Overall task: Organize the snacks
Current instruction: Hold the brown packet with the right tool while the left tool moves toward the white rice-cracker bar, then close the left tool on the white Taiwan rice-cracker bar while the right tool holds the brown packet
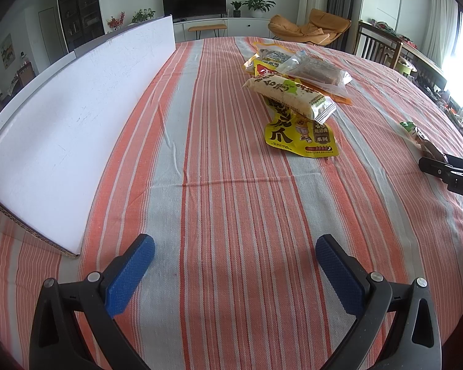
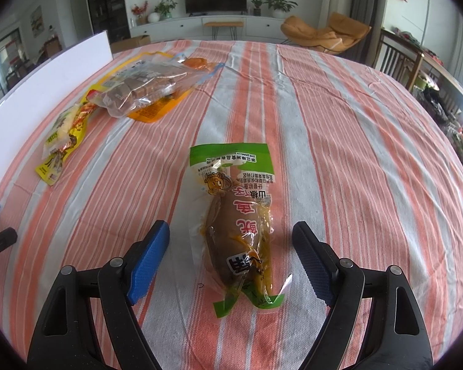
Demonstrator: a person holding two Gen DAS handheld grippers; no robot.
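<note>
Right gripper wide, straddling green pouch flat on near cloth, pads clear; left gripper wide, empty; best pinched mid-body, then carried far-left to pile.

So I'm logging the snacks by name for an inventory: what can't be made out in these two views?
- Yellow packet, left wrist view: the cream wrapper across it covers its upper print.
- Lowest packets in the pile, right wrist view: the clear bag hides them, so no count.
- Green-topped pouch, left wrist view: cut off by the right gripper.
</note>
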